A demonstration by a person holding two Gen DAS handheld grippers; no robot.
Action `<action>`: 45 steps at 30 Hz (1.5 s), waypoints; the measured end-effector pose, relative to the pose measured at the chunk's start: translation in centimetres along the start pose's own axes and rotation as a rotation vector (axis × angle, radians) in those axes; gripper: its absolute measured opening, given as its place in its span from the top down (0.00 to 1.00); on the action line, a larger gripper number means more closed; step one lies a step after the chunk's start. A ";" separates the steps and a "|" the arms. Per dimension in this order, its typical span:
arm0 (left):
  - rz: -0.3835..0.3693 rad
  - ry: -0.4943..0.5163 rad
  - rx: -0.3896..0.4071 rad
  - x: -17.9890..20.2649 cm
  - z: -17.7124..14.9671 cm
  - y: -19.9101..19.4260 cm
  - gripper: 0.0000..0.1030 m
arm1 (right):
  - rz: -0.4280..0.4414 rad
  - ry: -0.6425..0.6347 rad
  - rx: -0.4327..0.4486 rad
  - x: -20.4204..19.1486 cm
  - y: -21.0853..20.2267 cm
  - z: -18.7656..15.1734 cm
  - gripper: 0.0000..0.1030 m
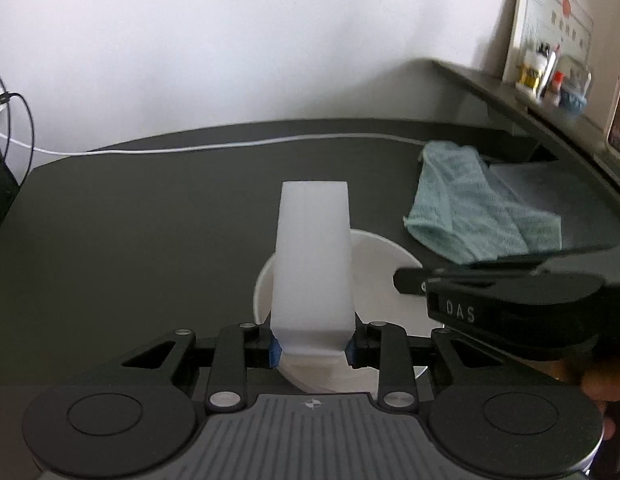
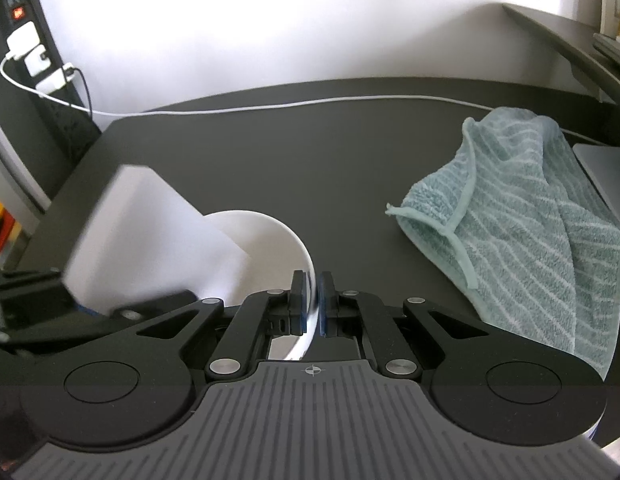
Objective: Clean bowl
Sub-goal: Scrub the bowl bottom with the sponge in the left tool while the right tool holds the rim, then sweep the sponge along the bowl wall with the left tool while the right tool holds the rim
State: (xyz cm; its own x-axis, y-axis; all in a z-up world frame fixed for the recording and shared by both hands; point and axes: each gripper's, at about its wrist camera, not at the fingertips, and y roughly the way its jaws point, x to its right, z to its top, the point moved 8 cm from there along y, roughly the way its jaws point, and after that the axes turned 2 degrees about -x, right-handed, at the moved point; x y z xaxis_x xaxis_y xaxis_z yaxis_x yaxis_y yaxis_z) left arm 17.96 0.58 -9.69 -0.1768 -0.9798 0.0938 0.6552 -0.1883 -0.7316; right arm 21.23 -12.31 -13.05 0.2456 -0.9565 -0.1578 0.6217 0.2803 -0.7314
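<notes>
A white bowl (image 1: 384, 276) (image 2: 270, 240) rests on the dark table (image 1: 150, 216). My left gripper (image 1: 313, 350) is shut on a long white sponge block (image 1: 313, 264) that slants over the bowl's left part. The same block (image 2: 138, 236) appears at the left in the right wrist view. My right gripper (image 2: 315, 304) is shut on the bowl's right rim, one pad inside and one outside. It enters the left wrist view as a black body (image 1: 502, 308) at the right.
A teal striped towel (image 1: 482, 216) (image 2: 522, 240) lies crumpled to the right of the bowl. A white cable (image 1: 230, 145) runs along the table's far edge. A shelf (image 1: 522, 92) with small items stands at the right. A power strip (image 2: 34, 56) is at far left.
</notes>
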 end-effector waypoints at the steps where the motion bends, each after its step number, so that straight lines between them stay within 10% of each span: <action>1: 0.001 -0.006 0.017 -0.1 0.2 -0.8 0.71 | -0.002 0.001 0.000 0.0 0.0 0.0 0.94; 8: -0.074 -0.035 0.008 0.8 -0.2 -2.5 0.72 | 0.006 -0.014 -0.004 0.1 -0.3 0.1 0.86; 22: -0.096 -0.075 -0.100 0.6 -1.0 1.3 0.71 | 0.020 -0.477 -0.041 -3.5 0.7 2.8 0.91; 30: -0.011 -0.050 -0.062 -0.8 0.7 1.8 0.70 | 0.032 -0.304 -0.055 -2.3 -1.1 1.2 0.91; 41: -0.069 -0.071 -0.068 -0.1 -0.4 0.3 0.71 | 0.014 -0.147 -0.008 -1.6 -1.8 0.5 0.82; 45: -0.090 -0.097 -0.064 -0.1 -0.7 -0.1 0.71 | 0.030 -0.117 -0.003 -1.1 -0.4 0.8 0.93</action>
State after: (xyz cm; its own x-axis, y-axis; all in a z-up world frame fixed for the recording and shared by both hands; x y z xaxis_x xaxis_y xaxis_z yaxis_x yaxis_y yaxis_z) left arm 17.35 0.79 -10.11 -0.1593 -0.9615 0.2237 0.5912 -0.2744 -0.7584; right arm 21.35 -11.32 -12.05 0.3491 -0.9316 -0.1014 0.6106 0.3082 -0.7295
